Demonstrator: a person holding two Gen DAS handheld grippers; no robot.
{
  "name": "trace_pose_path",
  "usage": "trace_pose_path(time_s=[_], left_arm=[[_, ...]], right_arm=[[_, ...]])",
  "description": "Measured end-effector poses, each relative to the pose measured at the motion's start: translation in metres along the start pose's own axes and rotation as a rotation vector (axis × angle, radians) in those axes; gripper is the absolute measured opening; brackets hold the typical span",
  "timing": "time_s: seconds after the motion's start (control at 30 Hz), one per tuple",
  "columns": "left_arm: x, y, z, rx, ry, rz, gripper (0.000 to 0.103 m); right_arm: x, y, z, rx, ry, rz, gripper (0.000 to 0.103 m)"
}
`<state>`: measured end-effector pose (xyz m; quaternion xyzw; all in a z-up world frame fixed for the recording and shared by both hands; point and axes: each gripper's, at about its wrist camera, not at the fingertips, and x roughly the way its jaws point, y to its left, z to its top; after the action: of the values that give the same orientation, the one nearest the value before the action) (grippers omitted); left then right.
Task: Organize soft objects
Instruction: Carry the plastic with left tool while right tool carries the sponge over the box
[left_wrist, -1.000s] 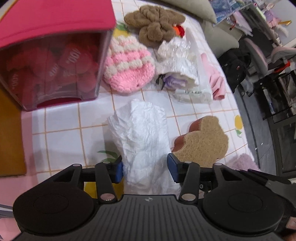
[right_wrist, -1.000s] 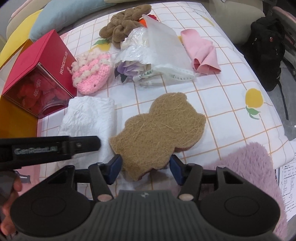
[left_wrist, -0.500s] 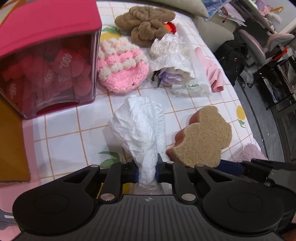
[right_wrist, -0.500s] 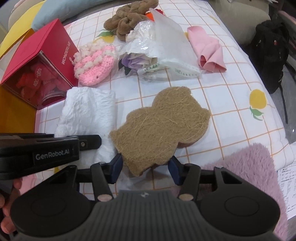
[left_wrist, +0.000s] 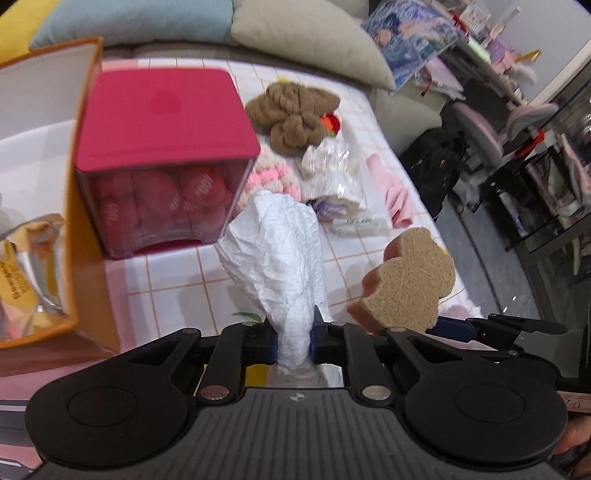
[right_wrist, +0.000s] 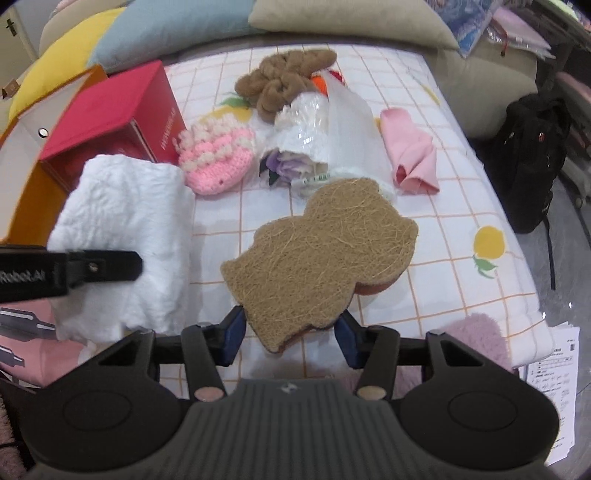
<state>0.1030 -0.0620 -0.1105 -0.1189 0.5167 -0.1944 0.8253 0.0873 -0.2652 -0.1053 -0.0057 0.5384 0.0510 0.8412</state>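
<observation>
My left gripper (left_wrist: 293, 341) is shut on a crumpled white cloth (left_wrist: 275, 258) and holds it lifted above the checked bedspread (left_wrist: 166, 273); the cloth also shows in the right wrist view (right_wrist: 125, 236). My right gripper (right_wrist: 290, 338) is shut on the near edge of a tan bear-shaped sponge (right_wrist: 321, 254) with a reddish underside, raised off the bedspread; the sponge also shows in the left wrist view (left_wrist: 410, 284). On the bed lie a pink and white crochet piece (right_wrist: 218, 162), a brown knit flower (right_wrist: 284, 77), a plastic bag with purple flowers (right_wrist: 317, 133) and a pink cloth (right_wrist: 410, 158).
A red-lidded clear box (left_wrist: 162, 166) of red hearts stands at left, beside an open orange box (left_wrist: 40, 199) holding a snack packet. Pillows (right_wrist: 332, 22) line the far edge. A fluffy pink rug (right_wrist: 480, 336), papers and a black backpack (right_wrist: 532, 155) are off the right edge.
Both grippers rose. The left lifted the white cloth clear of the bed. The right closed on the sponge's edge and raised it off the bedspread.
</observation>
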Motion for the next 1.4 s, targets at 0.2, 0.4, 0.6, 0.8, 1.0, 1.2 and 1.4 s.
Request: trace_pose_path(time_s=[0.2,0.4,0.6,0.8,1.0,1.2,1.4], left_arm=[[-0.037,0.003,0.001,0.011,-0.065,-0.036,0.016],[-0.074,0.012,0.006,0.017,-0.146,-0.019,0.016],[-0.107,0.032,0.011,-0.014,-0.229,0.034,0.016],[-0.130,0.063,0.020,-0.064,-0.287,0.086,0.016],[-0.144,0.093,0.025,-0.080,-0.307,0.144,0.016],[-0.149,0.113,0.036,-0.036,-0.308,0.221,0.016],[-0.138,0.134,0.045,-0.005,-0.273,0.283,0.016]], right_arm=[[-0.036,0.013,0.001,-0.043,-0.065,0.002,0.052],[-0.069,0.035,0.011,-0.093,-0.143,0.047,0.052],[-0.093,0.068,0.028,-0.157,-0.221,0.128,0.052],[-0.102,0.109,0.048,-0.244,-0.262,0.215,0.052],[-0.100,0.154,0.069,-0.350,-0.272,0.280,0.052],[-0.081,0.198,0.088,-0.465,-0.249,0.292,0.052],[-0.049,0.237,0.105,-0.594,-0.216,0.260,0.052]])
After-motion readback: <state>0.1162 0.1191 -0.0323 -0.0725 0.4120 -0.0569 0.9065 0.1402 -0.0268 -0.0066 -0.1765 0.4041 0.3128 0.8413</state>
